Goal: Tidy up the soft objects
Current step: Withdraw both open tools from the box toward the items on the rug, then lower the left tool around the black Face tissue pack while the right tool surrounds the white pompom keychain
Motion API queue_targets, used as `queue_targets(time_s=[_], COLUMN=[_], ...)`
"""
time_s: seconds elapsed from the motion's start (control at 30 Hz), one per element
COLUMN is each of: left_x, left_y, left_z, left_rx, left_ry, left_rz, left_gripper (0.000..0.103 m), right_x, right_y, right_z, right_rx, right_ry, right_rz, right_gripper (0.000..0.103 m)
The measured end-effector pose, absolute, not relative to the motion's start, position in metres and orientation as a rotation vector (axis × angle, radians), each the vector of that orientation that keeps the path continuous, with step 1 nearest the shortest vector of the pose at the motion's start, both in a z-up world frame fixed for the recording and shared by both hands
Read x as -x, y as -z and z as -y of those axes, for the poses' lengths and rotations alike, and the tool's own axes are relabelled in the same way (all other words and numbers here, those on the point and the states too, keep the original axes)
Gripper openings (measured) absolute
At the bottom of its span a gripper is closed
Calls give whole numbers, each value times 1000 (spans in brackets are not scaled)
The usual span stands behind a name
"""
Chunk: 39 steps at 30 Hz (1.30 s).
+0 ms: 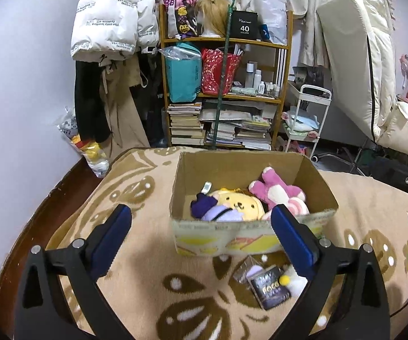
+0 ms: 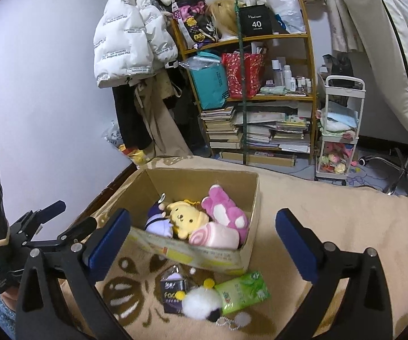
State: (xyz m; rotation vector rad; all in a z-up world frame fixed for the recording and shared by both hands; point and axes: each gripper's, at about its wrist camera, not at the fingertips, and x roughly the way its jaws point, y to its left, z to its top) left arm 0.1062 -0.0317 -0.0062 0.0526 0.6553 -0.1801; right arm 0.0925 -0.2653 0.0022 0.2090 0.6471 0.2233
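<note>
Cardboard box (image 2: 249,212) on the beige blanket (image 2: 331,212) holds the plush toys (image 2: 187,218). We see left gripper (image 1: 201,238) and right gripper (image 2: 202,238) spread wide, both empty. A white pompom (image 2: 201,303), possibly a keychain, lies before the box.

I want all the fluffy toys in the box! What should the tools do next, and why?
Probably lower the open right tool onto the white fluffy ball. It lies on the blanket just in front of the cardboard box, while the yellow plush and pink plush are already inside.

Box (image 2: 204,255) top open (plush toys (image 2: 192,221) fill its near half).
</note>
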Motion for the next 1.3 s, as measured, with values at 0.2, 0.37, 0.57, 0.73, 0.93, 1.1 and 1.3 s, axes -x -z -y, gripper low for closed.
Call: queue_targets(time_s=[0.2, 0.37, 0.57, 0.73, 0.93, 1.1, 1.3], left_x=[-90, -77, -63, -60, -70, -80, -91], left_y=[13, 16, 21, 27, 40, 49, 59], left_z=[22, 20, 22, 27, 28, 30, 35], left_rx=[-30, -24, -49, -62, -40, -25, -25], left_ry=[163, 150, 152, 163, 171, 172, 176], left_rz=[-684, -702, -723, -742, -785, -813, -843], left_gripper=[98, 98, 98, 98, 98, 98, 98], right_x=[-69, -50, -40, -39, -47, -56, -67], right_y=[1, 3, 7, 13, 24, 38, 51], right_z=[263, 263, 263, 266, 269, 267, 264], right_rx=[-205, -206, -204, -207, -235, -236, -231], right_ry=[-217, -209, -193, -178, -168, -161, -169], right_rz=[-659, -666, -677, -686, -722, -765, -800], right_gripper=[103, 103, 103, 103, 103, 103, 103])
